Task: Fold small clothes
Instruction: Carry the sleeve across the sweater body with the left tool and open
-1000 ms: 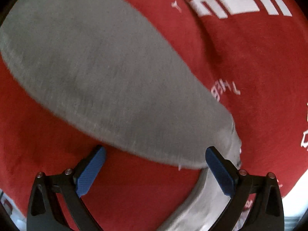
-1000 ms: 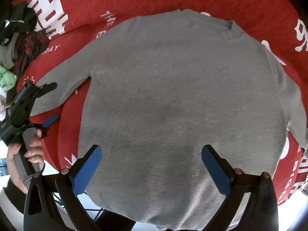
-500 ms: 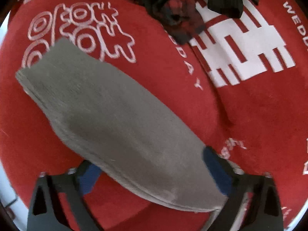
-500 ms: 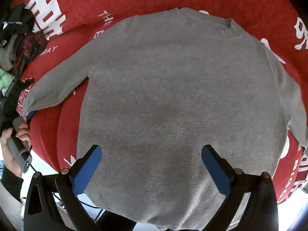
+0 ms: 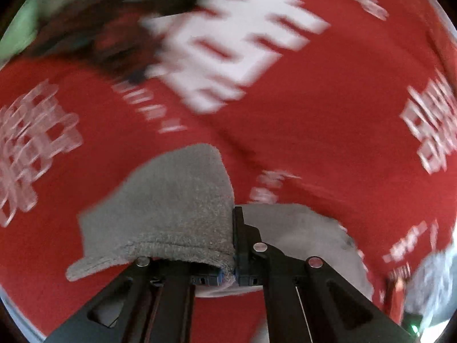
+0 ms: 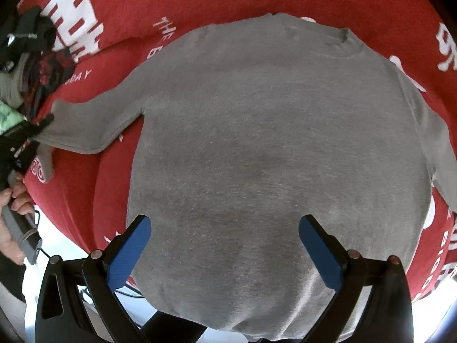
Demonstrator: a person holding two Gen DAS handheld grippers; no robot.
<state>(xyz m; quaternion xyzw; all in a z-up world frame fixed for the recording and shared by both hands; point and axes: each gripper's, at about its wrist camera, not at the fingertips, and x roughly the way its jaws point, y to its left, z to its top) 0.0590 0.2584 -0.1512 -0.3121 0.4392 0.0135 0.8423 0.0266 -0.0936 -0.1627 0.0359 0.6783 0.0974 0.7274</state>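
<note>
- Left wrist view: your left gripper (image 5: 228,260) has its jaws pressed together on the cuff of the fuzzy grey sweater (image 5: 171,208), whose sleeve drapes over the red printed blanket (image 5: 314,114).
- Right wrist view: the sweater (image 6: 271,157) lies flat, chest up; your right gripper (image 6: 224,245) hovers spread, holding nothing.

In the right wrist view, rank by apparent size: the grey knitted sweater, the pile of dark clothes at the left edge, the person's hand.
1. Grey knitted sweater, by far the largest.
2. Pile of dark clothes.
3. Person's hand, partly cut off by the picture's edge, so this last place is unsure.
</note>
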